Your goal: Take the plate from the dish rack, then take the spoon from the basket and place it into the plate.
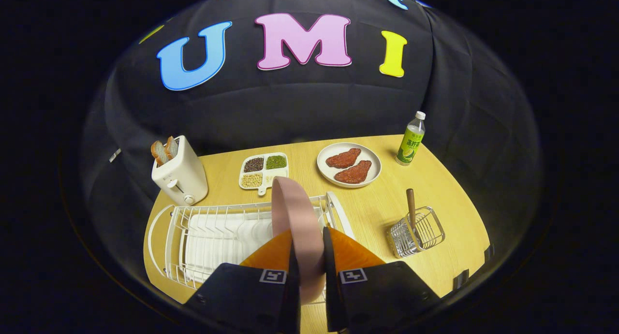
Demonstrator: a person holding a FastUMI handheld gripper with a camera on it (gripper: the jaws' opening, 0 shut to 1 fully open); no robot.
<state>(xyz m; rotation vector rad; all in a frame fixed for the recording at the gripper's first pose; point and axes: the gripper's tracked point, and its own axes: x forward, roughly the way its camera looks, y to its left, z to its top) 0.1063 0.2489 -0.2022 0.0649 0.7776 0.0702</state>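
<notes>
The tongs are clenching the pink plate edge-on, one finger pressing each face, so the plate is standing upright between them and rising above the white dish rack. The plate appears to be lifted out of the rack's wires, though its lower rim is hidden between the fingers, so I cannot tell whether it is fully free.

To do this step well, the holder should be keeping the squeeze firm and drawing the plate straight up until the rim is clearing the wires, then carrying it over to bare counter and tipping it flat before letting go; a thin plate pinched at the edge is likely to swing or slip.

To the right of the rack, the wire basket is holding the brown-handled spoon, untouched. Beyond are sitting a toaster, a divided tray of grains, a plate of meat and a green bottle.
</notes>
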